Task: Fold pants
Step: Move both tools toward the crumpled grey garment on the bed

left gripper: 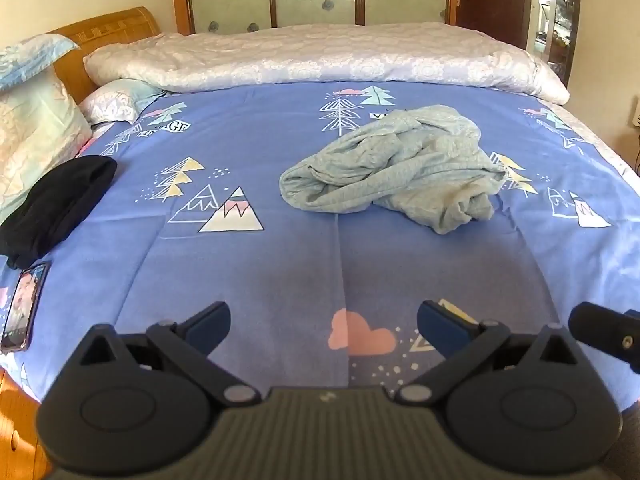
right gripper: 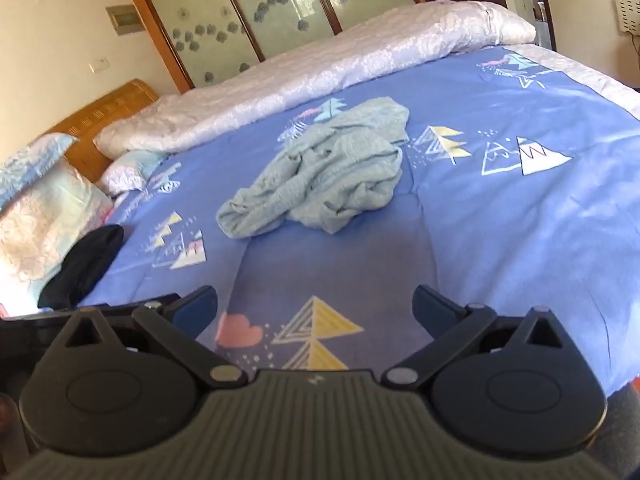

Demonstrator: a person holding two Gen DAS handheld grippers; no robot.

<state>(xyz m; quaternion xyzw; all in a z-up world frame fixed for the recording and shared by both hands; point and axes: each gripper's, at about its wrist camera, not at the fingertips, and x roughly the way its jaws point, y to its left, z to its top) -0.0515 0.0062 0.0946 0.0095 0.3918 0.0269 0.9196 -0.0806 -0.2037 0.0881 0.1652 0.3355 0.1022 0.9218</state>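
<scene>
Two black two-finger grippers hover above the near part of a bed, both with their jaws spread wide and nothing between them. The left gripper (left gripper: pixel 324 322) sits over a pink cloud printed on the blue bedsheet with tree and mountain patterns (left gripper: pixel 260 264), and the right gripper (right gripper: pixel 316 310) sits over a yellow triangular tree print on the same sheet (right gripper: pixel 520 240). A dark part of the right tool shows at the right edge of the left wrist view.

The crumpled pale blue-grey knit pants (left gripper: pixel 396 168) lie in a loose heap near the middle of the bed, well apart from both grippers, bunched into folds with one rounded opening facing left (right gripper: pixel 320 176). Which end of the garment that opening is cannot be told from here.

A rolled white floral quilt (left gripper: pixel 320 58) runs along the far side of the bed. At the left, a black folded garment (left gripper: pixel 56 208) rests on the sheet beside pale floral pillows (left gripper: pixel 36 128), and a smartphone with a lit screen (left gripper: pixel 24 308) lies just in front of it. A wooden headboard (left gripper: pixel 108 28) stands behind the pillows.
</scene>
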